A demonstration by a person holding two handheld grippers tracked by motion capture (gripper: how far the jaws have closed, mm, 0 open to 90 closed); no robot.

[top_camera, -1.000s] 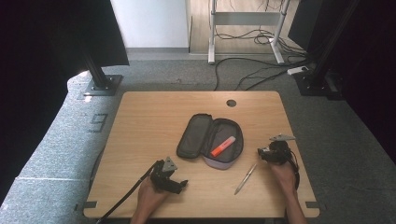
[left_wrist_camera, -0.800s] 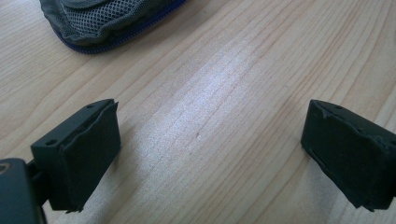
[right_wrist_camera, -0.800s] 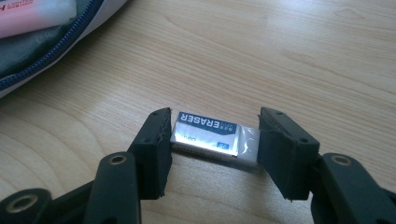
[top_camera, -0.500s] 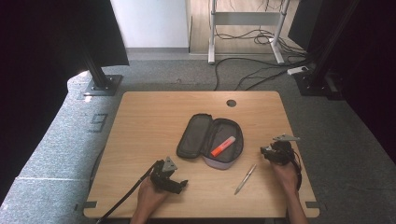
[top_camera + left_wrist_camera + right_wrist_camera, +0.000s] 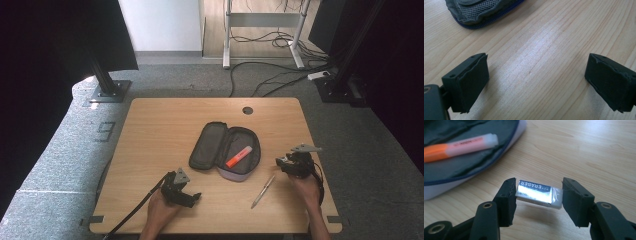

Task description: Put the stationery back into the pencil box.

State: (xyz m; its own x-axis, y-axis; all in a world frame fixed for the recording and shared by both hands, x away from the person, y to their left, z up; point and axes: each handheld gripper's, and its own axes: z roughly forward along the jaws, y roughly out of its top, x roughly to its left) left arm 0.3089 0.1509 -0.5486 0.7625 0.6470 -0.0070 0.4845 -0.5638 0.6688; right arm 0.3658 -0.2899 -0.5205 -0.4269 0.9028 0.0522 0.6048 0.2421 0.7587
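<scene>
My right gripper is shut on a white eraser in a blue printed sleeve, pads pressing its two ends; the jaws have just been closing on it. The eraser hangs slightly above the wooden table, near the right edge, where the right gripper points left. An open grey pencil case lies mid-table with an orange highlighter inside, also close ahead as the highlighter. My left gripper is open over bare wood; it is the left gripper by the front edge.
A silver pen lies on the table between the case and the right hand. The case's mesh edge is just beyond the left jaws. A round cable hole sits near the far edge. Cables and stand bases cover the floor behind.
The right gripper has shifted slightly toward the right edge of the table. The left hand and gripper have stayed where they were.
</scene>
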